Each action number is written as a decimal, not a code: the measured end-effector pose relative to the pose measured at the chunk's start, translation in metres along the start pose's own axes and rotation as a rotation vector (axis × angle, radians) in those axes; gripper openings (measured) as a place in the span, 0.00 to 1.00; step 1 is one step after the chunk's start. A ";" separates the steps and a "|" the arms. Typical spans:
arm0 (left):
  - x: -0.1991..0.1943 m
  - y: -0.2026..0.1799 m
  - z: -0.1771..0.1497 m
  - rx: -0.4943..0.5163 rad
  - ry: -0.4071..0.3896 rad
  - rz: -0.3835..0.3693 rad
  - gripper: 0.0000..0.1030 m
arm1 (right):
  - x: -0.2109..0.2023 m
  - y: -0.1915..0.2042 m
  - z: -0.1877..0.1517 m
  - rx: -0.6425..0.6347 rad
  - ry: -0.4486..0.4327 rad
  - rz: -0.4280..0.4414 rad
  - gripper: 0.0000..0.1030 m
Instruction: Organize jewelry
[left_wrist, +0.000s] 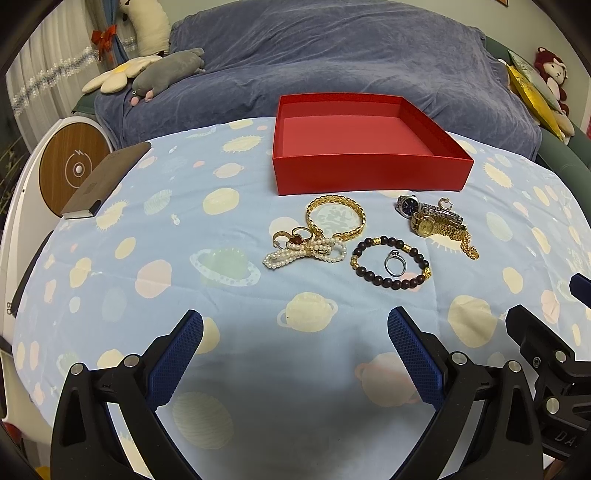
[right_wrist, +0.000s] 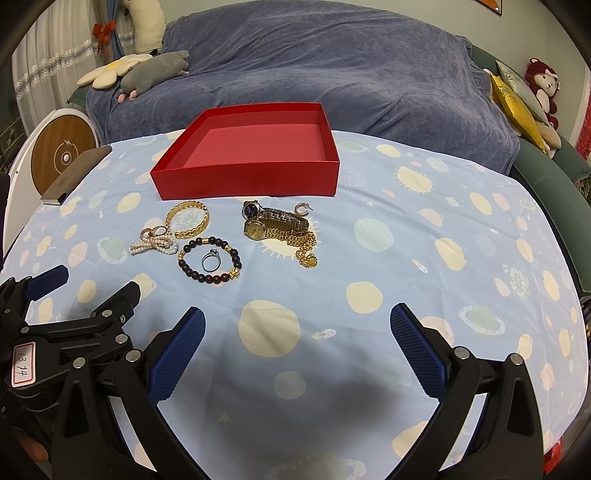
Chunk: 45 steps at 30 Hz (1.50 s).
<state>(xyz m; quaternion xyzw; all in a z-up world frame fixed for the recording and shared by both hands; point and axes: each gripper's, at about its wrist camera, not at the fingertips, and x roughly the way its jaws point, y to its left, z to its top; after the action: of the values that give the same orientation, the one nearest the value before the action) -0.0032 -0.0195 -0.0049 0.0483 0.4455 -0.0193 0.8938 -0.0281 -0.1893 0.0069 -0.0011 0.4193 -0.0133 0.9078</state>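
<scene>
An empty red box (left_wrist: 369, 173) (right_wrist: 251, 177) stands at the far side of the table. In front of it lie a gold bracelet (left_wrist: 334, 218) (right_wrist: 188, 220), a pearl string with rings (left_wrist: 306, 251) (right_wrist: 155, 243), a dark bead bracelet (left_wrist: 391, 264) (right_wrist: 210, 260) around a silver ring (left_wrist: 395, 263) (right_wrist: 211, 260), a silver watch (left_wrist: 424, 208) (right_wrist: 273, 213), a gold watch with chain (left_wrist: 439, 229) (right_wrist: 280, 232) and a small earring (left_wrist: 444, 202) (right_wrist: 303, 209). My left gripper (left_wrist: 295, 332) and right gripper (right_wrist: 297, 328) are both open and empty, near the front of the table.
The table has a pale blue planet-print cloth (left_wrist: 147, 277). A brown notebook (left_wrist: 103, 181) lies at the far left edge. A round white device (left_wrist: 70, 166) stands beyond it. A blue-covered sofa (left_wrist: 332, 66) with plush toys is behind the table.
</scene>
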 end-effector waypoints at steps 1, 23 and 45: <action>0.000 0.000 0.000 -0.001 0.001 0.000 0.95 | 0.000 0.000 0.000 0.001 0.000 0.000 0.95; 0.001 -0.002 0.000 0.001 0.007 0.002 0.95 | 0.002 0.001 -0.004 0.000 0.002 0.002 0.95; 0.008 0.024 0.013 -0.078 0.008 -0.025 0.95 | 0.018 -0.018 0.018 0.048 -0.003 0.014 0.95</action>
<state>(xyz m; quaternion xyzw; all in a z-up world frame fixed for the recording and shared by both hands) 0.0142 0.0030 -0.0016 0.0082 0.4499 -0.0129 0.8930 -0.0028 -0.2080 0.0048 0.0235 0.4177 -0.0168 0.9081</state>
